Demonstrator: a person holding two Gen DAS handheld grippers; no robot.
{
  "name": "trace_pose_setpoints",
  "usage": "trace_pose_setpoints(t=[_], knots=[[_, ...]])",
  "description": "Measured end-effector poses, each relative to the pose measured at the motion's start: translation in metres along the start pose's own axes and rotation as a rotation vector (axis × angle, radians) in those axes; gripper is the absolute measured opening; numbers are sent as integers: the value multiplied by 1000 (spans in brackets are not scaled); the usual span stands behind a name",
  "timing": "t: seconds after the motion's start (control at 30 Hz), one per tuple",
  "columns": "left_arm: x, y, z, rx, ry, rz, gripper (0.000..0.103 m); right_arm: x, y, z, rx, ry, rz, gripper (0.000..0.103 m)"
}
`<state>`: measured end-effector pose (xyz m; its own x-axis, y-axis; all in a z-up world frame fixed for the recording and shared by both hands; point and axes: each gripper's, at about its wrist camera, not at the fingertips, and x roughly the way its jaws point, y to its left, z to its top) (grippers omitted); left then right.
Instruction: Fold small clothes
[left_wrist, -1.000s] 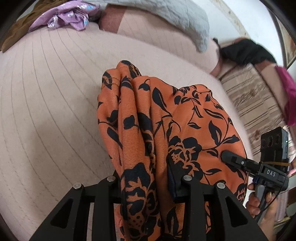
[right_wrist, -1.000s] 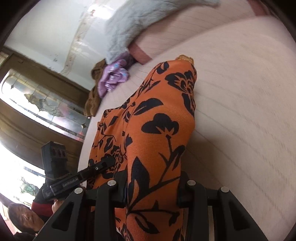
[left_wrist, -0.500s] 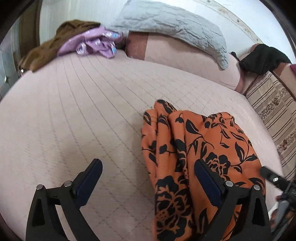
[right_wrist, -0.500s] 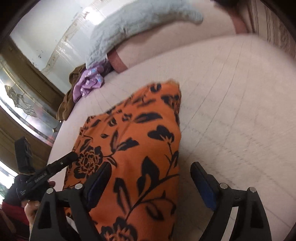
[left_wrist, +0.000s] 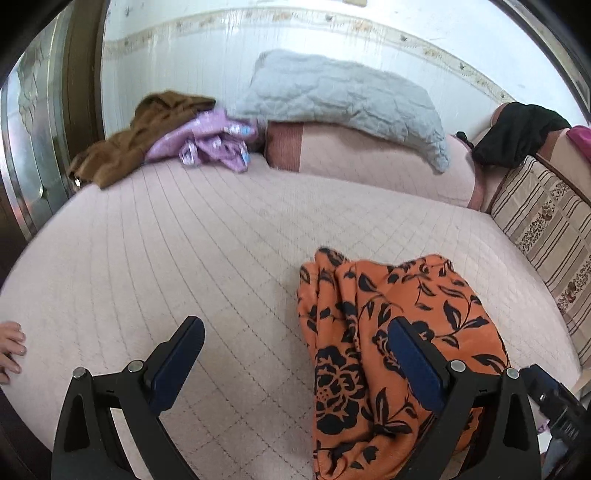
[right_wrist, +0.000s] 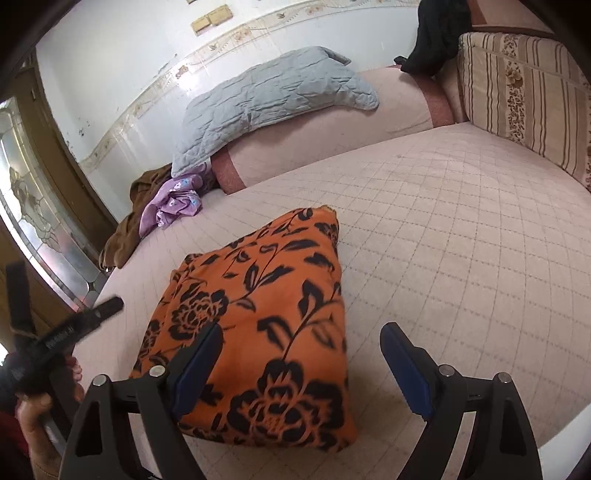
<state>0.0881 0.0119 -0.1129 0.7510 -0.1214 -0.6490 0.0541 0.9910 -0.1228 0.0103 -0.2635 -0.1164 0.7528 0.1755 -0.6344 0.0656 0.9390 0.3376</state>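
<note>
An orange garment with a black flower print (left_wrist: 388, 332) lies folded in a compact bundle on the pink quilted bed (left_wrist: 184, 258). My left gripper (left_wrist: 295, 328) hovers above its left edge with jaws wide open; the right finger (left_wrist: 410, 354) overlaps the cloth in the picture, and nothing is pinched. In the right wrist view the same garment (right_wrist: 266, 314) lies flat below my right gripper (right_wrist: 301, 332), also wide open and clear of the cloth. The left gripper (right_wrist: 85, 321) shows at that view's left edge, held by a hand.
A pile of brown and purple clothes (left_wrist: 155, 144) lies at the bed's far left. A grey quilted pillow (left_wrist: 343, 99) rests on a pink bolster at the back. A striped cushion (left_wrist: 546, 221) and black cloth (left_wrist: 517, 133) stand right. Fingers (left_wrist: 11, 347) show at the left edge.
Both grippers were shut on the orange garment a second ago. They have opened, let it go, and pulled back and upward; the garment now lies on the bed.
</note>
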Motion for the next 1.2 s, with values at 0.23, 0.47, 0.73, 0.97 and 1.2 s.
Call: trace_pose_setpoints(t=[0.23,0.47,0.73,0.97,1.2], knots=[[-8,-6,6,13,-29,14,99,-2,21,-5,-111,-38,-22,89],[-9,-10,6,26,-43,30,99,-8,25,-4,-156,-45,-36,89],[-11,-12,5,34,-48,25,99,-13,25,-3,-175,-51,-37,89],[1,-6,-10,-59,73,-203,99,-10,47,8,-242,-65,39,89],[47,5,-39,44,165,121,99,-3,79,1,-387,-39,70,89]])
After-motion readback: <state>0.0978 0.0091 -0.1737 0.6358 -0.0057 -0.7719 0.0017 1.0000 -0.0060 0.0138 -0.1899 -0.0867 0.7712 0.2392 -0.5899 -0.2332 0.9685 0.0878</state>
